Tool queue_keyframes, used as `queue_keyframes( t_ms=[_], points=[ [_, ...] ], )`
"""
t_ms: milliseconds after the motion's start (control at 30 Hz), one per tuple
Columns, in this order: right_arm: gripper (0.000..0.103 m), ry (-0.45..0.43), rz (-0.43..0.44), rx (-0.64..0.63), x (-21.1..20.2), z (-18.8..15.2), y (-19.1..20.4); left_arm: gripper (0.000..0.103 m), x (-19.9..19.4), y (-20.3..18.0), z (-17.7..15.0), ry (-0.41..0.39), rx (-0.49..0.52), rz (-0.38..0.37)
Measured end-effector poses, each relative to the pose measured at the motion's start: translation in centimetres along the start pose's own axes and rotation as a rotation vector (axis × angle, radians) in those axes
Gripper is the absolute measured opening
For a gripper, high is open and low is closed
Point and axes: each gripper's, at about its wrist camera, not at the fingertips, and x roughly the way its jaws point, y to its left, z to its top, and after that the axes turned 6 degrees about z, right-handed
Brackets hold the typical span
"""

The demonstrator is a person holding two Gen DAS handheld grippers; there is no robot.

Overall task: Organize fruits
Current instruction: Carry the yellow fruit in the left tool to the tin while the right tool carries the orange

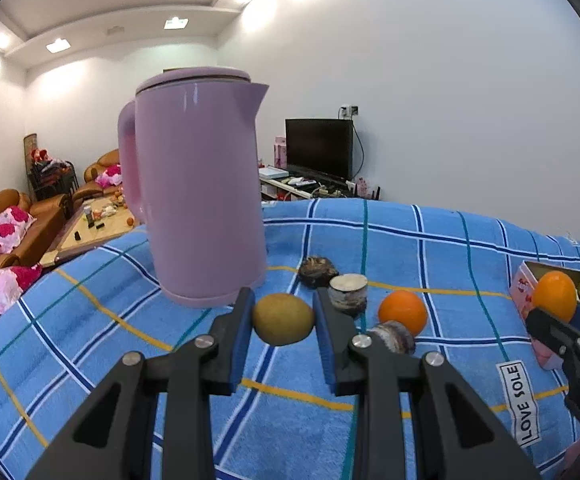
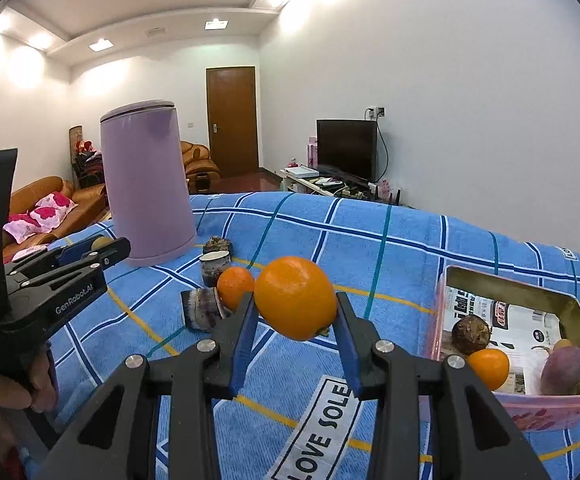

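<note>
Fingers (image 1: 246, 320) (left) pinch kiwi (image 1: 284, 320); right fingers (image 2: 250, 320) clamp orange (image 2: 295, 298) between pads.

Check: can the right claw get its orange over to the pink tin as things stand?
Probably yes. The right claw grips the orange clear of the cloth, and the pink tin sits open-topped just to its right, nothing between them.

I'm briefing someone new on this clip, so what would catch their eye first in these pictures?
Probably the fruit held in mid-air: the right gripper clamps an orange and the left gripper a yellow-green fruit, both above the blue checked cloth. Next, the tall lilac kettle at the back left, and the pink tin on the right, already holding some produce.
</note>
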Motion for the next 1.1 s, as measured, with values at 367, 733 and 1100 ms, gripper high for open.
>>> queue_keyframes(
  t_ms=[367,733,1100],
  points=[
    [0.040,-0.004,-0.016,-0.035,-1.7,-0.7,-0.2,0.032,-1.6,-2.9,-0.8,0.000,0.050,0.006],
    [0.040,-0.002,-0.034,-0.008,-3.1,-1.4,-2.3,0.032,-2.1,-4.7,-1.1,0.033,0.060,-0.021],
    [0.040,-0.028,-0.043,0.000,-4.2,-1.2,-3.3,0.032,-2.9,-7.0,-1.3,0.025,0.105,-0.035]
  ],
)
